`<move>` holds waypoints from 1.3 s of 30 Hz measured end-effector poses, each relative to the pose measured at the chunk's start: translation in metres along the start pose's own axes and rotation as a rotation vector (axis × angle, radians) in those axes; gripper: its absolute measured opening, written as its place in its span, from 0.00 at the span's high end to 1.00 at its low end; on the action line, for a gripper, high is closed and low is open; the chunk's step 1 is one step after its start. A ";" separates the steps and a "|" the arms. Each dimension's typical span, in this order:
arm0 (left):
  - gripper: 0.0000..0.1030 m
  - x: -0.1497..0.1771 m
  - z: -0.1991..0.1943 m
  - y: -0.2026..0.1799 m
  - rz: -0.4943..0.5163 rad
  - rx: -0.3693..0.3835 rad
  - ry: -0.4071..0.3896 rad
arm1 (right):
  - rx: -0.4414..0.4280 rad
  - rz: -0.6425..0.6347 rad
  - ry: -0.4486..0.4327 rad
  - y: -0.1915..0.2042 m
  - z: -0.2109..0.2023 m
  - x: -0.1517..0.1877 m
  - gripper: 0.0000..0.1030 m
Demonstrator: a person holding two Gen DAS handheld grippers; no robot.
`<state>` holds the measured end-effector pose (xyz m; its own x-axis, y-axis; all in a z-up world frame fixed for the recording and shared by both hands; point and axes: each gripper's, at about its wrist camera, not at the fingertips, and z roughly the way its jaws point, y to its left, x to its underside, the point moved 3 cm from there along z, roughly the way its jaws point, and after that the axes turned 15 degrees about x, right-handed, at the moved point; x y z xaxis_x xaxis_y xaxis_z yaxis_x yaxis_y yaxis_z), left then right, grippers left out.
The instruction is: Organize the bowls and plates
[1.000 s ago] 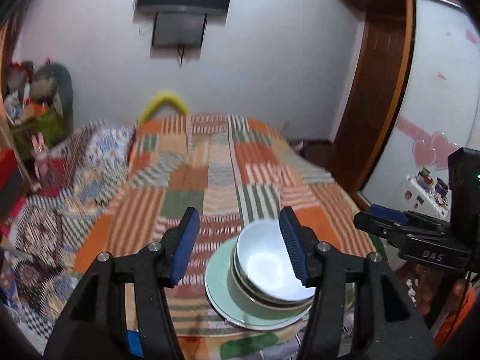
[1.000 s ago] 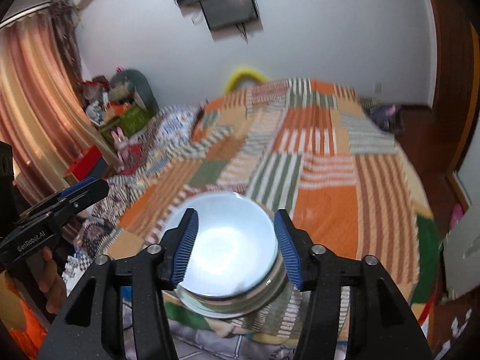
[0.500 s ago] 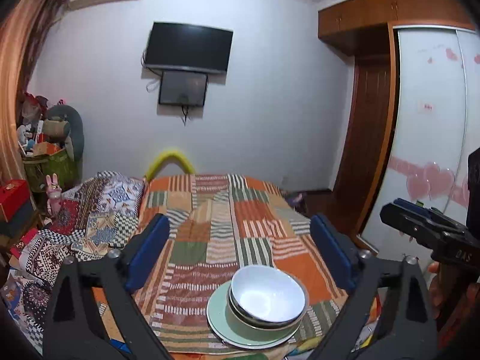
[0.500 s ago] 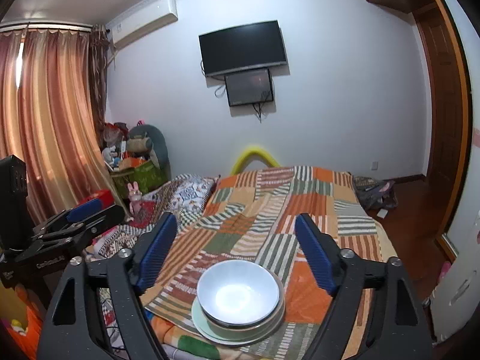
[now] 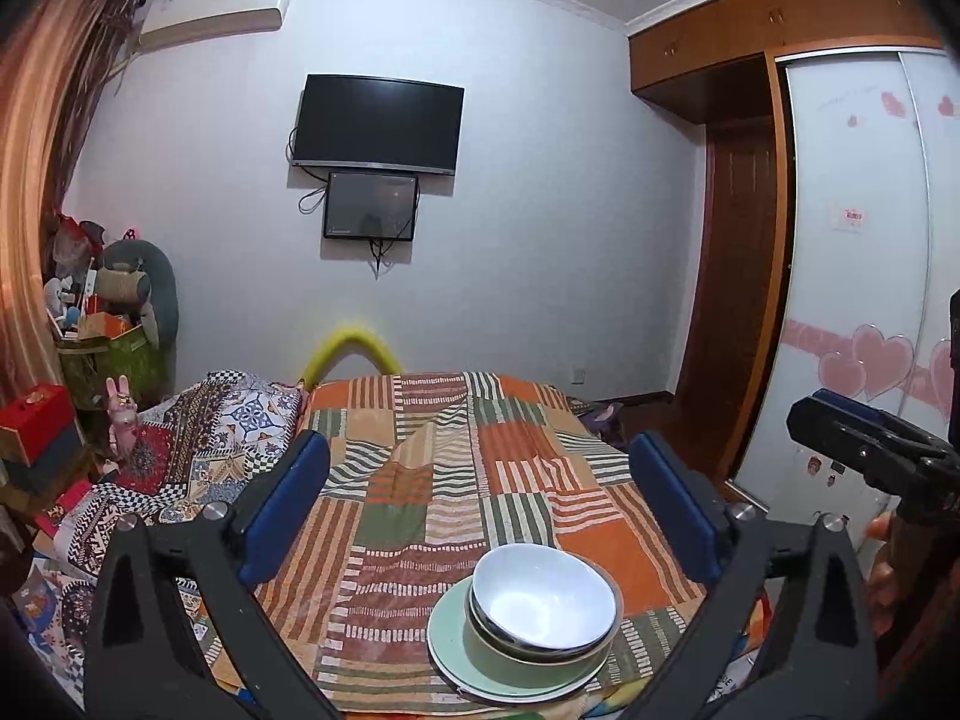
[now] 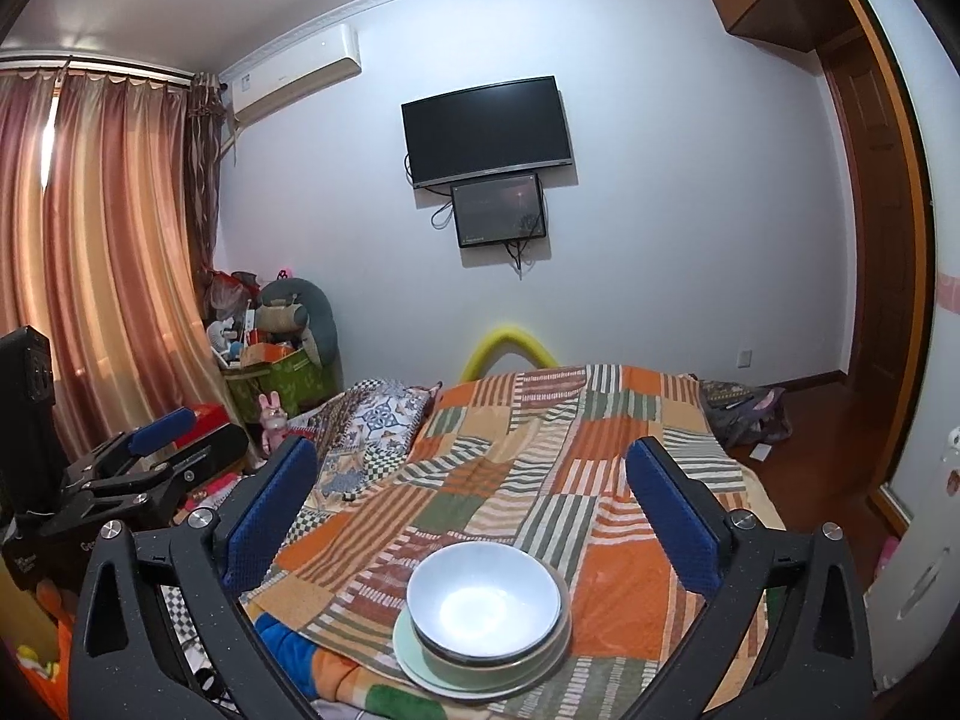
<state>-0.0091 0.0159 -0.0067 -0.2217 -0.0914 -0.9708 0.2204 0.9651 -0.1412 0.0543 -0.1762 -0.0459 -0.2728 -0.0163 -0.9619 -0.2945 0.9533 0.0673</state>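
A white bowl (image 5: 543, 594) (image 6: 486, 600) sits nested in other bowls on a pale green plate (image 5: 450, 648) (image 6: 411, 654), near the front edge of the patchwork bedspread (image 5: 432, 480). My left gripper (image 5: 479, 441) hovers behind and above the stack, apart from it. Its jaws are opening wide and nothing is between them. My right gripper (image 6: 469, 447) hangs the same way over the stack, jaws opening, nothing between its blue pads. Each gripper also shows at the edge of the other's view, the right gripper (image 5: 864, 444) and the left gripper (image 6: 150, 450).
The bed (image 6: 600, 480) stretches away to the far wall with a television (image 5: 378, 123). A patterned quilt (image 5: 198, 438) and a box of clutter (image 5: 108, 348) lie left. A wardrobe with sliding doors (image 5: 858, 300) stands right. Curtains (image 6: 108, 276) hang at far left.
Both grippers have opened from half shut around the top bowl's rim, let go, and drawn back and up. The bowl stack stays on the plate.
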 end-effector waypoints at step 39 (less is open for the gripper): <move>0.00 0.005 -0.003 0.000 0.010 0.006 0.004 | -0.008 -0.005 -0.005 0.002 -0.008 0.001 0.00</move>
<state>-0.0126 0.0162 -0.0107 -0.2230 -0.0809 -0.9715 0.2284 0.9645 -0.1328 0.0465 -0.1767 -0.0452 -0.2668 -0.0198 -0.9635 -0.3031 0.9508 0.0644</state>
